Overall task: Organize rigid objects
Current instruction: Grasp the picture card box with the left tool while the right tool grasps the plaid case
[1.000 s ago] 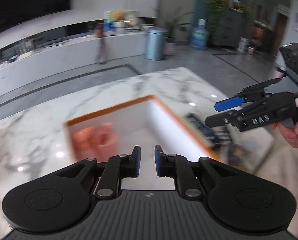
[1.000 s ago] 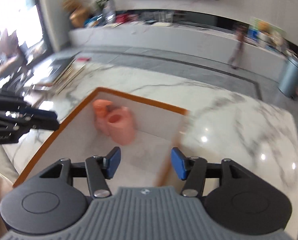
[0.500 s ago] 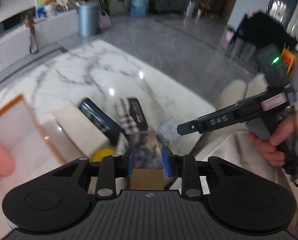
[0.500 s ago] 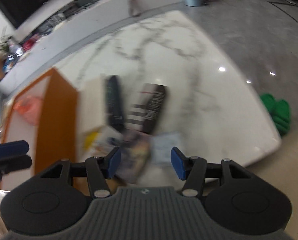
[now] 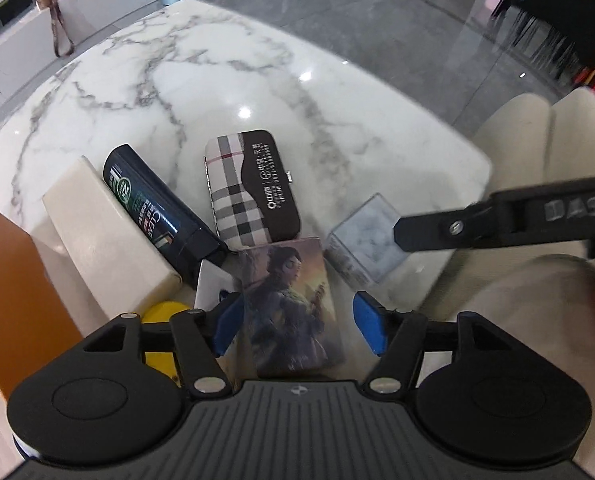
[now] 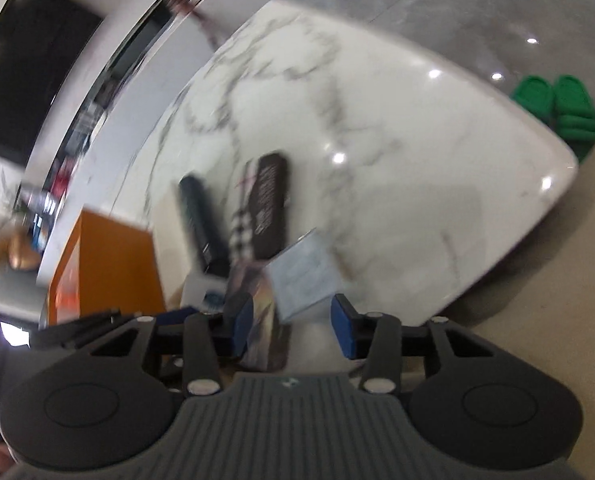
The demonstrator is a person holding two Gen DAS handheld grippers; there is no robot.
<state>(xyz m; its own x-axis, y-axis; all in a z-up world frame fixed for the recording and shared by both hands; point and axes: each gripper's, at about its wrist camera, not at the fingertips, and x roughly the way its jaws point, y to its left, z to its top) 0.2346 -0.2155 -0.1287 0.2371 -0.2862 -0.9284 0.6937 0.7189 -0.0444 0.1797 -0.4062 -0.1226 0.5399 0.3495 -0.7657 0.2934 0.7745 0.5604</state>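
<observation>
Jaws of the left claw [image 5: 297, 326], nearly together a second ago, are opening astride the picture card [image 5: 293, 300] on the bench [image 5: 257, 80], while the right claw [image 6: 293, 328] hangs apart, closing, near the clear box [image 6: 303, 274], so 2 pickups look imminent

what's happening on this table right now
A person is sorting small items on a marble table with two tools. The left hand-held gripper hangs over an illustrated card box, jaws opening either side without touching. The right hand-held gripper is closing above a clear plastic box, nothing gripped yet.
</observation>
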